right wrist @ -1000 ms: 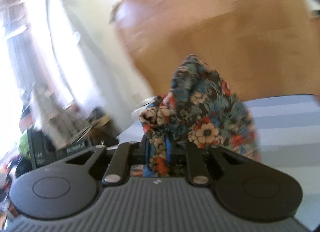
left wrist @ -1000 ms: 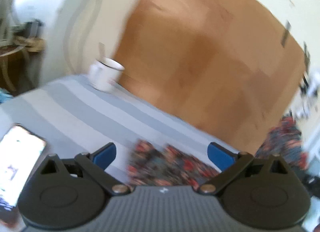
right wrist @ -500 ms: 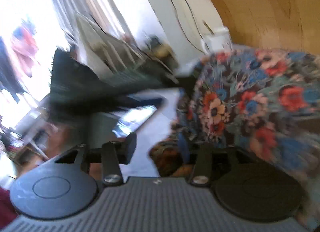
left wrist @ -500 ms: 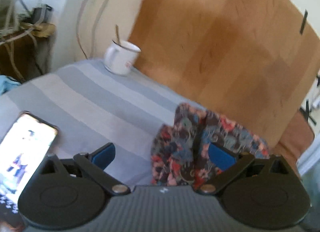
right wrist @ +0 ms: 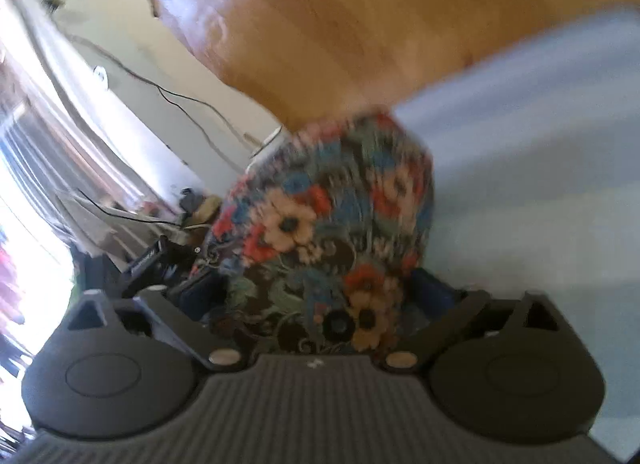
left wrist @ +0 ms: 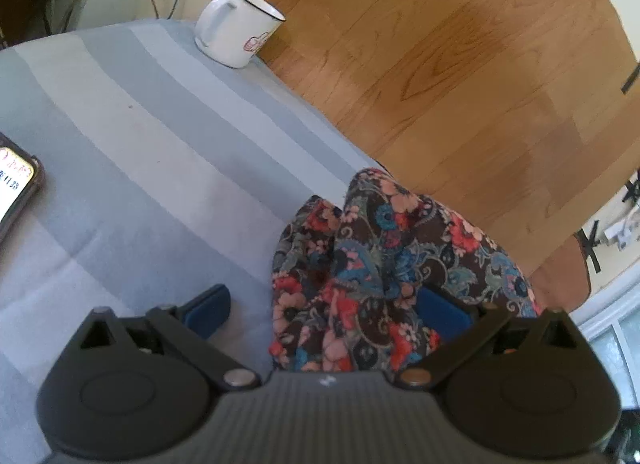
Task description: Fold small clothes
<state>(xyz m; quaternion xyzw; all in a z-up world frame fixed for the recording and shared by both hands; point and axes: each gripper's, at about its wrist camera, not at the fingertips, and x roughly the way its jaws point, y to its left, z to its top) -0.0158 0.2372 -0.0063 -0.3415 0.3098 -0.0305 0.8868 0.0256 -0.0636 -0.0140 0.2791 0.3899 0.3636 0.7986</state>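
Observation:
A dark floral cloth (left wrist: 384, 264) lies bunched on the grey striped bedcover (left wrist: 140, 136), near its edge. My left gripper (left wrist: 324, 310) is open, its blue pads (left wrist: 208, 306) wide apart, and the cloth lies between them, over the right pad. In the blurred right wrist view the same floral cloth (right wrist: 328, 232) bulges up between the pads of my right gripper (right wrist: 316, 296), which stands open around it.
A white enamel mug (left wrist: 236, 30) with a spoon stands at the far corner of the bedcover. A lit phone (left wrist: 14, 184) lies at the left edge. Wooden floor (left wrist: 460, 64) lies beyond the bed. Cables and dark gear (right wrist: 160, 248) sit at left.
The right gripper, shut on the cloth a second ago, has opened wide around it. The left gripper has moved forward so the cloth lies between its open pads.

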